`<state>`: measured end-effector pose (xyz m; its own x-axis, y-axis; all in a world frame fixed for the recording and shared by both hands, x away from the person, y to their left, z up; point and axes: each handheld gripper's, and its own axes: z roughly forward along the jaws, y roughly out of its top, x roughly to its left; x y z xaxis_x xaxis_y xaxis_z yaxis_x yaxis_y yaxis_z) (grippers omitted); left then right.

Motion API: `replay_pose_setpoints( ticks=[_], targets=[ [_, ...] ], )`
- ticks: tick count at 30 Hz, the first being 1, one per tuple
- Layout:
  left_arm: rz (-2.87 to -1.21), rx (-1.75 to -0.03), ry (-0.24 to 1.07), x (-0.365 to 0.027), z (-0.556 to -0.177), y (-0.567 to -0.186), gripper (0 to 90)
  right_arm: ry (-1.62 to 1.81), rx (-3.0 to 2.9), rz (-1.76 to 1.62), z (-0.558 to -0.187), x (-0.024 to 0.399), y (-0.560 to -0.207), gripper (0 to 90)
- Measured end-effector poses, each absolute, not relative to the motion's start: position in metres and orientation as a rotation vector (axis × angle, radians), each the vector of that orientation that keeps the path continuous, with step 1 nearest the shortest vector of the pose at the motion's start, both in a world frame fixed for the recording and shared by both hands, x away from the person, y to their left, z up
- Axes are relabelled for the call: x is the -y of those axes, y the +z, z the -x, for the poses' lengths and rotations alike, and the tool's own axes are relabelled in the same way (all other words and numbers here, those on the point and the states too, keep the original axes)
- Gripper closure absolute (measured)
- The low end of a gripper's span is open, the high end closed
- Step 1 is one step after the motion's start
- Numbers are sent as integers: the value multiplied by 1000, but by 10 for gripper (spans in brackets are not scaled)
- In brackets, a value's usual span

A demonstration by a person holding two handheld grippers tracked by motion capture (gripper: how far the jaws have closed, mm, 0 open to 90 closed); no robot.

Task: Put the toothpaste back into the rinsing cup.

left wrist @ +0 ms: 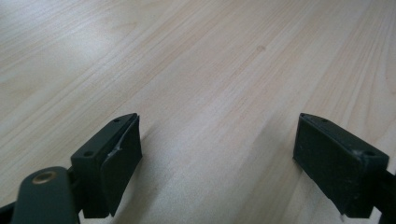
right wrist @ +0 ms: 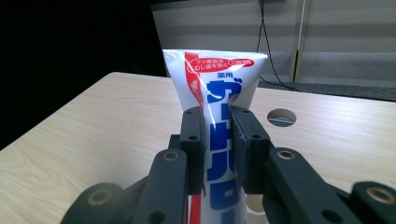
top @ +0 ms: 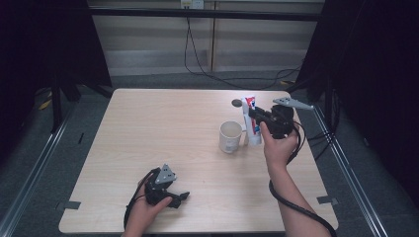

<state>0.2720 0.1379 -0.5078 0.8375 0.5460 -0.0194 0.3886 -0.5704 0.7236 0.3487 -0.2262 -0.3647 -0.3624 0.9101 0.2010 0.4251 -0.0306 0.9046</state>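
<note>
Toothpaste tube (right wrist: 219, 93): upright, clamped in right gripper (right wrist: 218, 140), beside mug (top: 230, 137), near table's (top: 148, 123) right edge. Left gripper (left wrist: 217, 158): jaws wide, empty, near front edge.

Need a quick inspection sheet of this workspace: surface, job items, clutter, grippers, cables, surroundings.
Surface: light wood table, round cable hole near the far edge.
Job's things: toothpaste tube held upright, crimped end up, beside the white mug, which stands on the table.
Clutter: nothing seen.
Grippers: right gripper shut on the tube; left gripper open, nothing between its jaws, low over the table at the near left.
Cables: black cables on the floor behind the table.
Surroundings: pale wall panels, dark curtains at both sides.
</note>
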Motion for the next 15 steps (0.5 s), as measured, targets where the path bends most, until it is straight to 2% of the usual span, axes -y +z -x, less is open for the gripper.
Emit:
replay_pose_setpoints(
  ticks=[15],
  targets=[
    [-2249, -681, 265, -138, -272, -508, 149, 1380, -1806, -1359, -365, 207, -363, 756]
  ],
)
